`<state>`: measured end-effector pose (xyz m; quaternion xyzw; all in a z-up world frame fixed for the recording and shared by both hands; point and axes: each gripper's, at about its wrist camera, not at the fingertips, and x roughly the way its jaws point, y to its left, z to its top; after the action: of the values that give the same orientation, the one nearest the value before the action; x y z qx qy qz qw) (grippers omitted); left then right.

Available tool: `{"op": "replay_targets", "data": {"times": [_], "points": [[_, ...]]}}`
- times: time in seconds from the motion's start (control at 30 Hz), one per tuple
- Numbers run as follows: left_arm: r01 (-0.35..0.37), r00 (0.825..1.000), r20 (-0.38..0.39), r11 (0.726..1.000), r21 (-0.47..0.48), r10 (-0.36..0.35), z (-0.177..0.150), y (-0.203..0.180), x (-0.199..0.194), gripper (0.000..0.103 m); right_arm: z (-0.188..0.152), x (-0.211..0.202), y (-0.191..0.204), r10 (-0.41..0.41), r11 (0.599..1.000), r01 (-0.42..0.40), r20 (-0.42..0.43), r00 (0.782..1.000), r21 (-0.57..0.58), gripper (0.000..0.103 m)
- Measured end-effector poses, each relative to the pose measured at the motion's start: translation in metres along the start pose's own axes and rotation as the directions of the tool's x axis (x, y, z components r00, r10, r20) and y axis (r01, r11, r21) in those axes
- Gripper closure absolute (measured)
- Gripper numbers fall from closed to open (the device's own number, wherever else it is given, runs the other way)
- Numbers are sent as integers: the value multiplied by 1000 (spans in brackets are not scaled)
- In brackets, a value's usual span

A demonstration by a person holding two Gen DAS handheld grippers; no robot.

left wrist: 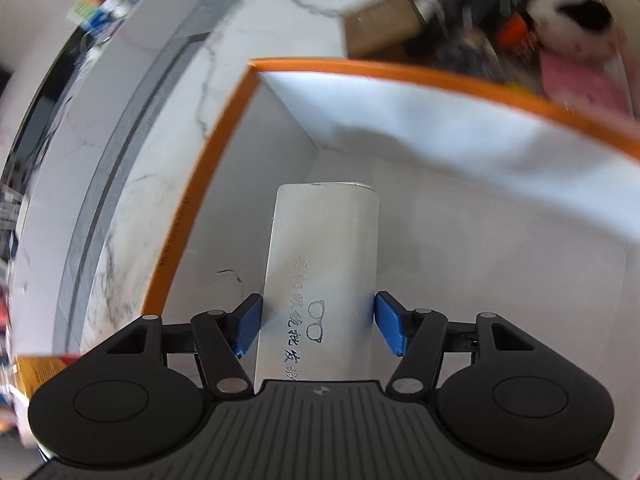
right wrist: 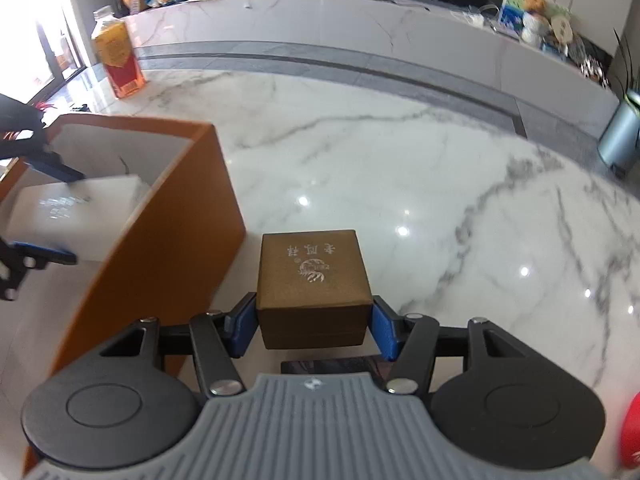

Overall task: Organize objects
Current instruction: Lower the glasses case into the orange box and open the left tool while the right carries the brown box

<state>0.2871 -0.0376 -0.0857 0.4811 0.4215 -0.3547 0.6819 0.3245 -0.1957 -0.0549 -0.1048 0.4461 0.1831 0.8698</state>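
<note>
The left gripper [left wrist: 319,322] jaws clamped a white case [left wrist: 322,264] inside the orange box [left wrist: 192,216]. The right gripper [right wrist: 313,330] jaws gripped a brown box [right wrist: 314,280] above the marble floor [right wrist: 440,184].

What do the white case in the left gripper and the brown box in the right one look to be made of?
The white glasses case looks like smooth matte plastic or faux leather: even surface, rounded edges, printed glasses logo. The brown box looks paper- or leatherette-wrapped card: fine matte texture, crisp corners, silvery stamped emblem. Neither is certain from looks alone.
</note>
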Motion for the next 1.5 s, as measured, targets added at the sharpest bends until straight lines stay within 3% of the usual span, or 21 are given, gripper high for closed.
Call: {"op": "replay_targets", "data": {"times": [0.17,0.33,0.6,0.8,0.97,1.03,1.1,1.27,1.4,1.5], "points": [[-13,1000,-7,991,134,14,-4,-7,16,32,20,-45,20,25,989,-19,38,999,-147,43],[-77,997,22,969,236,74,-13,-14,26,31,44,-84,52,43,948,-24,52,998,-318,43],[-153,986,87,972,178,139,-38,-13,40,28,53,-78,112,38,833,-29,5,999,-552,43],[-222,971,106,971,89,213,-28,-13,30,23,58,-45,142,-29,730,-39,-87,996,-683,43],[-253,954,160,967,-20,253,-24,-10,17,33,55,-22,163,-98,643,-70,-172,980,-763,42],[-247,954,157,967,-69,255,-15,-2,16,44,55,-17,171,-123,611,-82,-197,973,-787,42],[-250,952,158,964,-92,262,-18,-1,11,48,56,-12,177,-139,601,-108,-237,962,-792,42],[-242,941,216,965,-104,260,-25,-4,-3,45,56,7,188,-206,572,-146,-314,927,-807,42],[-200,941,242,966,-166,236,-30,5,-7,45,62,20,193,-222,611,-183,-388,894,-770,42],[-196,945,223,961,-197,238,-30,9,-7,45,67,20,193,-198,624,-206,-407,892,-754,42]]}}
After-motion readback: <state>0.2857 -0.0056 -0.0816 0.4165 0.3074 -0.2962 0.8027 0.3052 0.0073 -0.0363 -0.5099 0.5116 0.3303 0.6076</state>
